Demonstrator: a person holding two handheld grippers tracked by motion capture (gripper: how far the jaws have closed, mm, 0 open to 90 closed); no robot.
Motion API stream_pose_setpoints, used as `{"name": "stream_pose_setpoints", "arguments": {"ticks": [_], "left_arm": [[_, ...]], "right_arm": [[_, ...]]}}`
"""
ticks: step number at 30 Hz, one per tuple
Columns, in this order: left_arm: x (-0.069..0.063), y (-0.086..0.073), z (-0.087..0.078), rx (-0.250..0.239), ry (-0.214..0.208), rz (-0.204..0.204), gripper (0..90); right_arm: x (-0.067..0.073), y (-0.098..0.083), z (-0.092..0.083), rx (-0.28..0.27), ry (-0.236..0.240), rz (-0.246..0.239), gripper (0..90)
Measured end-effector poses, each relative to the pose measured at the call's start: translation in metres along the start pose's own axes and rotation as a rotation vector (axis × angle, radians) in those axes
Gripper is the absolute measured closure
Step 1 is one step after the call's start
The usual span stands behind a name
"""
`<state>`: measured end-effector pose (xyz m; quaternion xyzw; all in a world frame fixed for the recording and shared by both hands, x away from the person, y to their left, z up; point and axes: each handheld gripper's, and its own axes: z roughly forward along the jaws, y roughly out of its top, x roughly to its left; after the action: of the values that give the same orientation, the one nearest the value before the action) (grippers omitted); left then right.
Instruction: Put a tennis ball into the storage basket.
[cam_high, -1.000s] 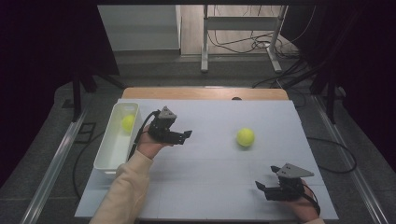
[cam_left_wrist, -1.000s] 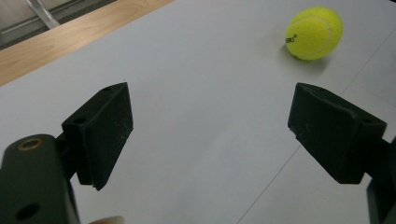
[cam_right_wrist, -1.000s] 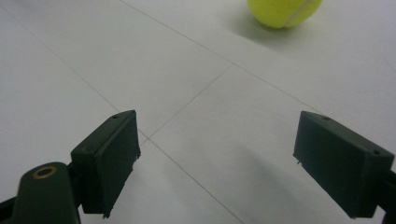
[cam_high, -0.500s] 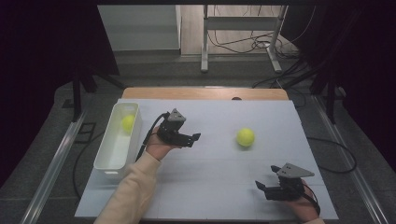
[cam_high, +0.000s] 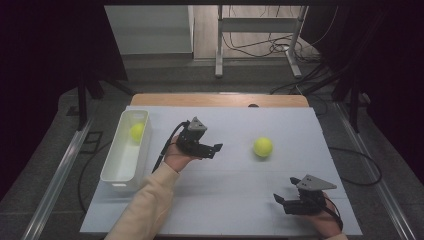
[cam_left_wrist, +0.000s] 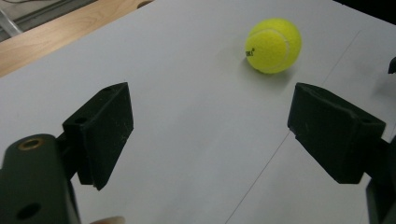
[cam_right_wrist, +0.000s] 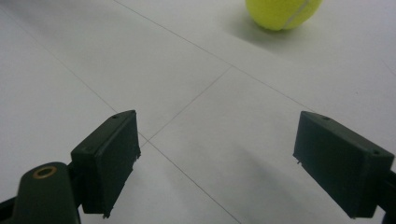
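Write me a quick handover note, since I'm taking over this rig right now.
Left gripper: open, empty, aimed at the loose yellow tennis ball on the pale grey table mat.
Right gripper: open, empty, near the mat's front right edge.
Done: one yellow tennis ball lies in the white rectangular plastic bin at the left.
Left, probably: grasp the loose ball and put it in the bin.

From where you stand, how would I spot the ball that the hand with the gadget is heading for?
Find the pale grey table mat and look to its right half. A yellow-green tennis ball lies there on the bare surface, ahead of the open left gripper. Its twin, the second ball, sits inside the white bin at the left edge; this one lies loose in the open.
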<state>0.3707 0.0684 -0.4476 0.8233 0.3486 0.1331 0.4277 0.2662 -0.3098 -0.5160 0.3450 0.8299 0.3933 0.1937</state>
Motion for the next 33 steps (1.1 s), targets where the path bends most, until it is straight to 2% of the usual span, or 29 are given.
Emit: {"name": "stream_pose_setpoints", "arguments": {"ticks": [10,19,26,33], "left_arm": [[-0.008,0.005,0.013,0.007,-0.027,0.012,15.6],[-0.01,0.007,0.024,0.022,-0.043,0.007,15.6],[-0.014,0.011,0.03,0.026,-0.05,0.021,15.5],[-0.013,0.015,0.038,0.02,-0.067,-0.002,15.6]], "right_arm": [[0.0,0.0,0.0,-0.005,0.001,0.003,14.8],[-0.001,0.0,0.0,-0.011,0.006,0.003,14.8],[-0.001,0.0,-0.001,-0.009,0.004,0.008,14.8],[-0.001,0.0,0.0,-0.011,0.005,0.006,14.8]]}}
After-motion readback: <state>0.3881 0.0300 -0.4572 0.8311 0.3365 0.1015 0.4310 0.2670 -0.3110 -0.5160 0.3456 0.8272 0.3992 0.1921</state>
